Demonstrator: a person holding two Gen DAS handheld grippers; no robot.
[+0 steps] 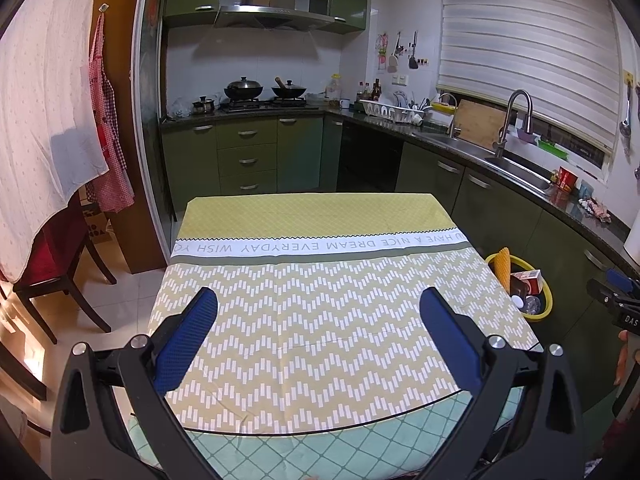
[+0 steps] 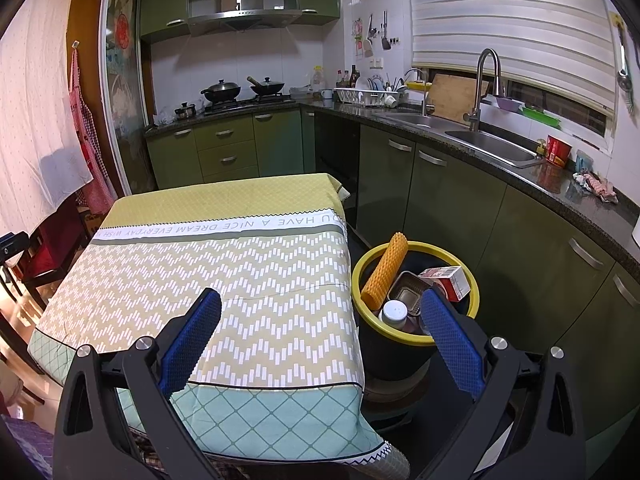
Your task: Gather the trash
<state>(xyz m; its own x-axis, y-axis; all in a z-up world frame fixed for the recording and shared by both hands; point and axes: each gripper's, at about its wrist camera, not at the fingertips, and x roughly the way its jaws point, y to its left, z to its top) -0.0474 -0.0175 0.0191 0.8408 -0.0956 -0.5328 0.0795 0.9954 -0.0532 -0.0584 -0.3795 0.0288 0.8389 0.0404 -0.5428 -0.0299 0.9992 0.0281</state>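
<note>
A black bin with a yellow rim stands on the floor right of the table. It holds an orange ribbed roll, a red and white carton, a metal tin and a white-capped bottle. The bin also shows past the table's right edge in the left wrist view. My left gripper hangs open over the tablecloth, holding nothing. My right gripper is open and holds nothing; its left finger is over the table's right side and its right finger is in front of the bin.
The table fills the middle, with dark wooden chairs to its left. Green cabinets with a counter and sink run along the right. A stove with pans sits at the back. The other gripper shows at the right edge.
</note>
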